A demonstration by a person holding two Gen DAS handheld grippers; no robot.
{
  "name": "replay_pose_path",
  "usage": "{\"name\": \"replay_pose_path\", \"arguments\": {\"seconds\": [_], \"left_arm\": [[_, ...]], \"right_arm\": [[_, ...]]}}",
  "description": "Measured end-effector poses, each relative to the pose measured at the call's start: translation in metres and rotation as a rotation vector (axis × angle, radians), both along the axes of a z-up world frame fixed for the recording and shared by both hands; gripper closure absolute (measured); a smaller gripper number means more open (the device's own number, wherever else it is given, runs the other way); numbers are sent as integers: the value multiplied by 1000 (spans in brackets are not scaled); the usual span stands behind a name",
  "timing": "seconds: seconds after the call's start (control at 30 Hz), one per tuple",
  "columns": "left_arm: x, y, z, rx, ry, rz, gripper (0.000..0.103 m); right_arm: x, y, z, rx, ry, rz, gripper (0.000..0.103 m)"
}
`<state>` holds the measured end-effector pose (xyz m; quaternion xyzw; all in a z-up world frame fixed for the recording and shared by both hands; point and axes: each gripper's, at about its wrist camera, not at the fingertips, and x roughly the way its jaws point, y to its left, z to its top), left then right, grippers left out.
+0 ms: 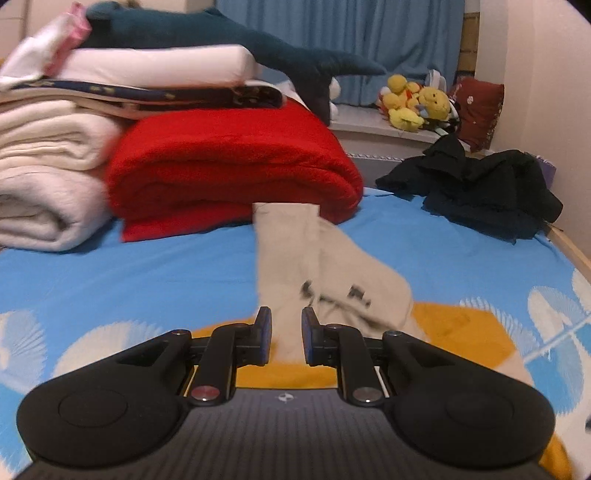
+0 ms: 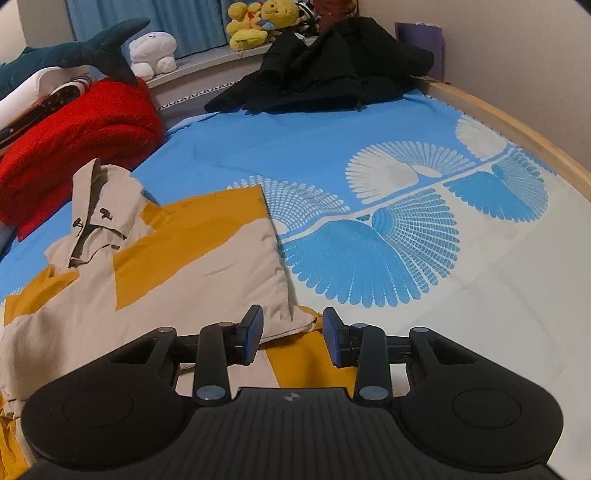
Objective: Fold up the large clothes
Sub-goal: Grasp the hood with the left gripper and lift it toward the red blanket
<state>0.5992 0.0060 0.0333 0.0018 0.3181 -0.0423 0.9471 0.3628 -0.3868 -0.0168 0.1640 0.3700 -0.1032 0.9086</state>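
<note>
A beige and mustard-yellow jacket (image 2: 192,273) lies spread on the blue patterned bed sheet (image 2: 332,140). Its beige sleeve (image 1: 291,254), with dark marks on it, runs away from my left gripper (image 1: 286,332) toward the red blanket. The left jaws stand narrow, with the sleeve cloth gathered between the pads. My right gripper (image 2: 293,332) hovers over the jacket's near right corner (image 2: 303,317). Its jaws are apart and the cloth lies below them, untouched by the pads.
A folded red blanket (image 1: 236,170) and white blankets (image 1: 48,177) are stacked at the left with a plush shark (image 1: 207,33) on top. A heap of black clothes (image 2: 332,66) lies at the far right. A wooden bed rail (image 2: 517,125) edges the right side.
</note>
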Motion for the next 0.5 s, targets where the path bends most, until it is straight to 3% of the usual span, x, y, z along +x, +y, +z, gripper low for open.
{"name": "replay_pose_path", "arguments": {"seconds": [0.07, 0.13, 0.2, 0.27, 0.33, 0.37, 0.5], "left_arm": [[43, -10, -5, -5, 13, 6, 84], [84, -18, -13, -10, 30, 11, 84], [124, -26, -22, -16, 55, 12, 80], [161, -34, -32, -27, 86, 17, 64], [196, -44, -43, -26, 99, 47, 29], [210, -49, -49, -31, 104, 50, 24], [255, -73, -76, 28, 121, 72, 23]], "right_arm": [[4, -1, -2, 7, 3, -7, 69], [7, -2, -3, 14, 2, -11, 80], [11, -2, -3, 18, -1, -10, 80], [15, -1, -4, 20, -1, -13, 80], [20, 0, -7, 23, 10, -11, 79], [22, 0, -9, 23, 18, -13, 79], [26, 6, -15, 2, 37, 14, 79]]}}
